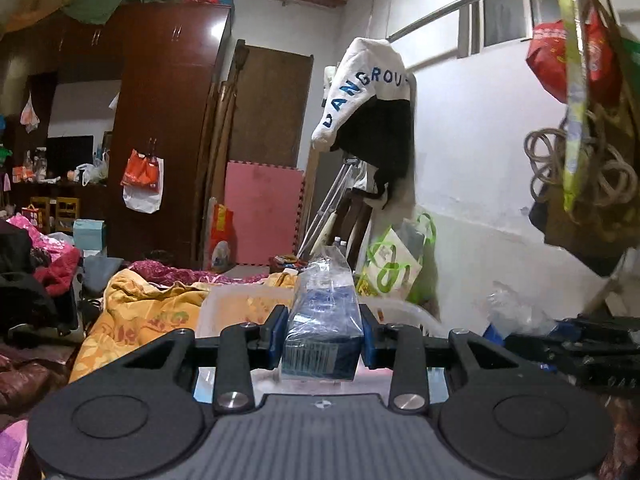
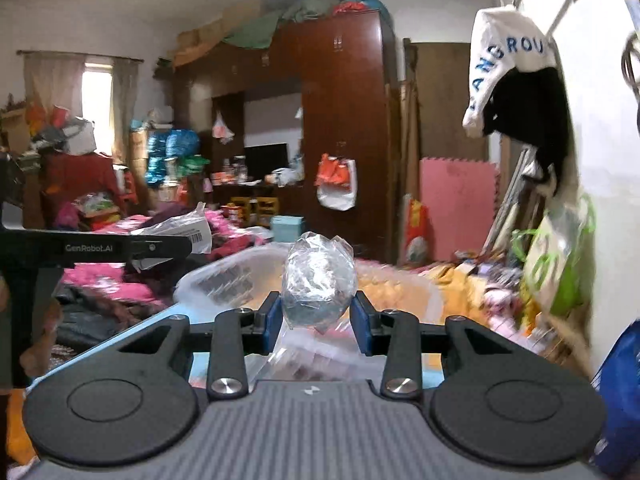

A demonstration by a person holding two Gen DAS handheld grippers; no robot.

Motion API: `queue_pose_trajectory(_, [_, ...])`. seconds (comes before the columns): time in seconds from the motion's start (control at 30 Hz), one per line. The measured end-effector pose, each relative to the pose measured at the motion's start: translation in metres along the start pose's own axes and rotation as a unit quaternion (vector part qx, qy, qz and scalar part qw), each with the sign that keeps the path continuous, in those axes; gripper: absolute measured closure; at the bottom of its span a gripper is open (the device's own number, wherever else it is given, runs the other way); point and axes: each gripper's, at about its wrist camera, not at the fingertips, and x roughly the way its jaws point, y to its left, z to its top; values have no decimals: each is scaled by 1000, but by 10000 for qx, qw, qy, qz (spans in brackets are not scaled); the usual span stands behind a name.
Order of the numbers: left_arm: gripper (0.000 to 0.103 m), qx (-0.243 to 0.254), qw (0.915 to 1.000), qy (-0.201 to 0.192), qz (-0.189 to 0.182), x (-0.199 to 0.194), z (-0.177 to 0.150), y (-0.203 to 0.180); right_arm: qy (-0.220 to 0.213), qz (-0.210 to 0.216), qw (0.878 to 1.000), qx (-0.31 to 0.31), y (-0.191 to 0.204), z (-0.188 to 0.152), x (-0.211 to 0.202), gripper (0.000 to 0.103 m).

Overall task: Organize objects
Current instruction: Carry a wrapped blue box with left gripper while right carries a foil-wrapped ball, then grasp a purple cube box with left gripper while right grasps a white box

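Note:
My left gripper (image 1: 323, 330) is shut on a blue packet in clear wrap (image 1: 325, 320), held upright above a translucent plastic bin (image 1: 240, 304). My right gripper (image 2: 316, 316) is shut on a crumpled clear plastic bag (image 2: 318, 280), held over the same kind of clear bin (image 2: 224, 276). In the left wrist view the right gripper's dark body (image 1: 572, 344) and its bag (image 1: 516, 312) show at the right edge. In the right wrist view the left gripper's black arm (image 2: 100, 248) crosses the left side, with a barcoded wrapper (image 2: 188, 228) by it.
A bed covered with a yellow quilt (image 1: 140, 312) and pink clothes (image 2: 112, 276) lies ahead. A dark wardrobe (image 1: 160, 120), a pink foam mat (image 1: 262, 212), a hanging white and black garment (image 1: 372, 104) and green bags (image 1: 396, 264) stand along the wall.

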Motion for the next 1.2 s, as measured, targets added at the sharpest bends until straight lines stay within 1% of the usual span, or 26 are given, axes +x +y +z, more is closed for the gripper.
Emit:
queue_pose_trajectory(0.1, [63,-49,9998,184,90,21,9,-1,213,-93,9997,34,-7,8,26,62])
queue_pose_trajectory(0.2, [63,-33,9992,338,193,36,9,-1,413,-127,9991,7,-10,6,41,62])
queue_pose_trajectory(0.33, [63,-101,9985,450,281,47,6,4,472,-109,9988,97,-14,1,47,62])
queue_pose_trajectory(0.53, [63,-198,9972,613,380,59,6,12,522,-157,9985,48,-10,-2,47,62])
queue_pose_trajectory(0.57, [61,-219,9967,636,454,62,5,14,514,-159,9986,20,-9,-1,48,61])
queue_pose_trajectory(0.6, [56,-184,9961,668,544,66,6,13,452,-161,9988,-23,-8,0,49,58])
queue_pose_trajectory(0.63, [37,-78,9947,766,683,72,5,13,445,-155,9989,-79,-10,1,52,50])
queue_pose_trajectory(0.67, [26,9,9931,854,798,76,3,14,530,-214,9983,-109,-8,1,53,21])
queue_pose_trajectory(0.7, [26,63,9919,878,918,76,0,16,572,-303,9978,-134,-6,-2,51,0])
queue_pose_trajectory(0.73, [26,69,9915,850,986,71,-2,17,478,-332,9981,-178,-5,-5,44,1])
queue_pose_trajectory(0.77, [26,29,9927,718,963,60,-6,19,344,-309,9987,-192,-4,-9,34,0])
queue_pose_trajectory(0.83, [26,-63,9963,383,771,28,-14,22,46,-151,9999,-72,-3,-26,4,0])
queue_pose_trajectory(0.87, [25,-134,9975,223,662,6,-24,23,-26,-71,10000,61,-3,-37,-8,0])
queue_pose_trajectory(0.9, [20,-192,9979,170,588,-8,-33,24,33,49,9998,205,-3,-52,-18,0])
queue_pose_trajectory(0.93, [16,-235,9982,204,519,-20,-46,24,183,196,9993,262,-2,-66,-23,0])
queue_pose_trajectory(0.97, [15,-216,9981,351,464,-29,-63,22,309,333,9986,271,1,-81,-27,0])
queue_pose_trajectory(1.03, [15,-99,9974,624,343,-38,-93,14,557,474,9971,190,10,-111,-29,1])
queue_pose_trajectory(1.07, [15,-46,9970,730,258,-41,-109,10,672,501,9963,177,14,-123,-27,5])
queue_pose_trajectory(1.1, [15,-31,9964,825,216,-41,-118,6,786,536,9953,198,17,-130,-23,12])
queue_pose_trajectory(1.13, [16,-14,9952,967,155,-40,-127,3,893,578,9940,242,19,-134,-17,15])
queue_pose_trajectory(1.2, [16,89,9939,1097,28,-35,-139,-4,1052,609,9920,332,23,-136,-4,26])
